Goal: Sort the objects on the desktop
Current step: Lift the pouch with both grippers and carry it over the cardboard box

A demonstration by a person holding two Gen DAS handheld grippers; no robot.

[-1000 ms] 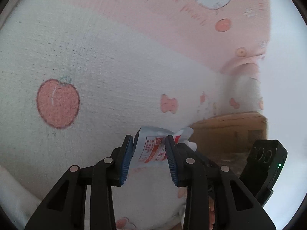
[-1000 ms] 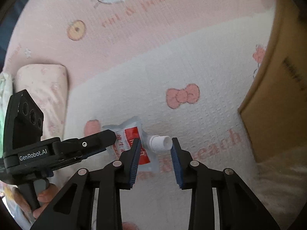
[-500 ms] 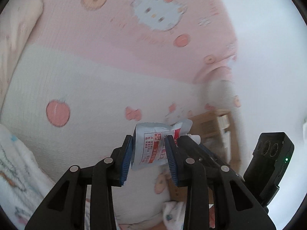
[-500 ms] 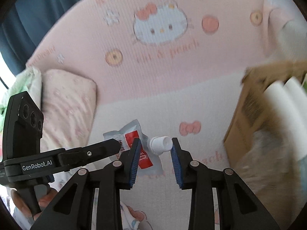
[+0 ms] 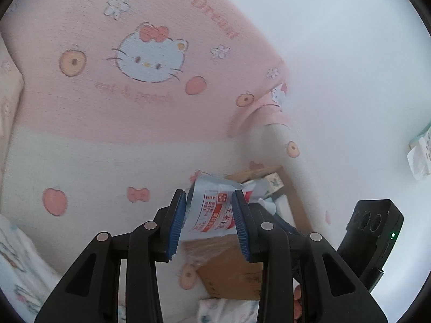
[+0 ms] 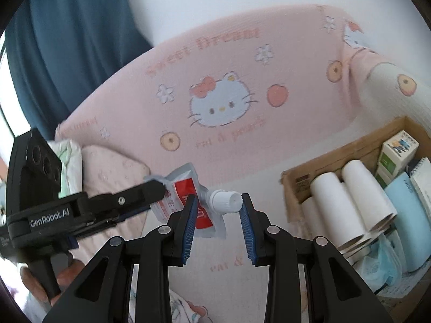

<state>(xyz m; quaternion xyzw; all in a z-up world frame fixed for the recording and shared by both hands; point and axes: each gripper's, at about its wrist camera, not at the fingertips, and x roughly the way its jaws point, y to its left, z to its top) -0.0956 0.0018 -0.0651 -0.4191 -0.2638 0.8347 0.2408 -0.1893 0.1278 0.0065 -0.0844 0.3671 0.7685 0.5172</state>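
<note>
While perhaps gripped by both grippers, pouch [image 5: 212, 210] aloft

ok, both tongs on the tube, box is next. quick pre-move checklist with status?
1. Left tongs clamped on the tube body: ok.
2. Right tongs gripping the white cap: ok, pads at both its sides.
3. Tube clear of the pink cover: ok, held in the air.
4. Cardboard box open: ok.
5. Free space inside: not ok; paper rolls, cartons and a blue case fill what shows.
6. Cap screwed tight: cannot tell.
</note>
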